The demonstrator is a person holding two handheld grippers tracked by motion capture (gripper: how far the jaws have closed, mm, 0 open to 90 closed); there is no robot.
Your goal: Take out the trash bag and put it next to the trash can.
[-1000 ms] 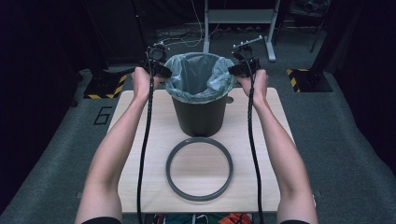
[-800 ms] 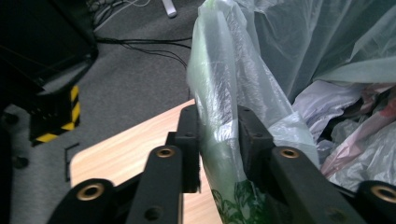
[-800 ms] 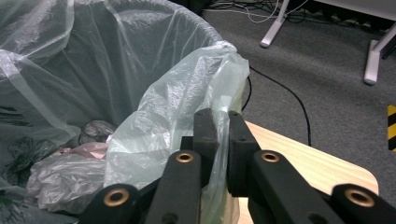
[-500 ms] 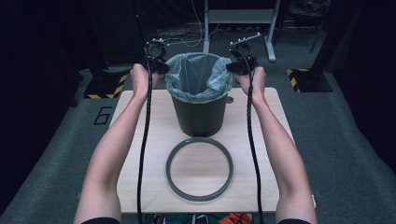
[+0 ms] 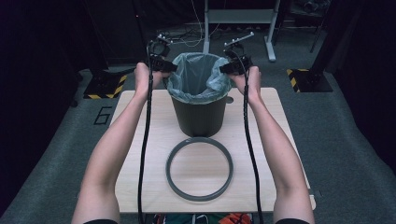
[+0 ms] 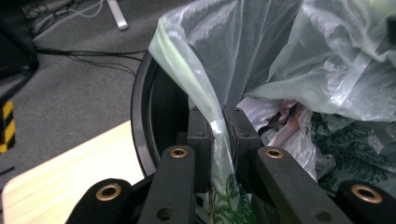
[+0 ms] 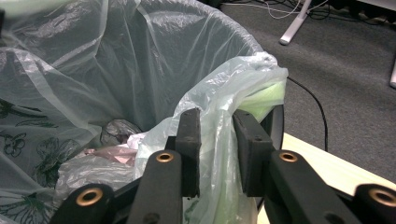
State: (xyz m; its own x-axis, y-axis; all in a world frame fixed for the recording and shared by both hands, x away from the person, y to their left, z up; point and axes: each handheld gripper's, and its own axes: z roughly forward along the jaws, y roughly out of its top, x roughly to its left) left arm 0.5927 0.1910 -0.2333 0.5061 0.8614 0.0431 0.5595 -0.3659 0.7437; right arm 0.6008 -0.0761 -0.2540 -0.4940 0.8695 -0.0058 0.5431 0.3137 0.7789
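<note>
where the dark bin stands at the middle of the far half of the light wooden bench, it is flanked by the two tools, each held at the level of its rim. a pale translucent liner bag is seen inside the bin, its edge raised above the rim. the left tool is held at the left side of the rim; in the left gripper view its black jaws are closed on a gathered fold of the liner bag just inside the bin's dark wall. the right tool is held at the opposite side; in the right gripper view a bunched part of the liner bag is enclosed between the jaws, with the film pressed against both jaw faces, so it is taken as gripped. crumpled waste is seen at the bottom of the bag. a grey ring lies flat on the near half of the bench, apart from the bin. black cables are trailed back along both forearms.
</note>
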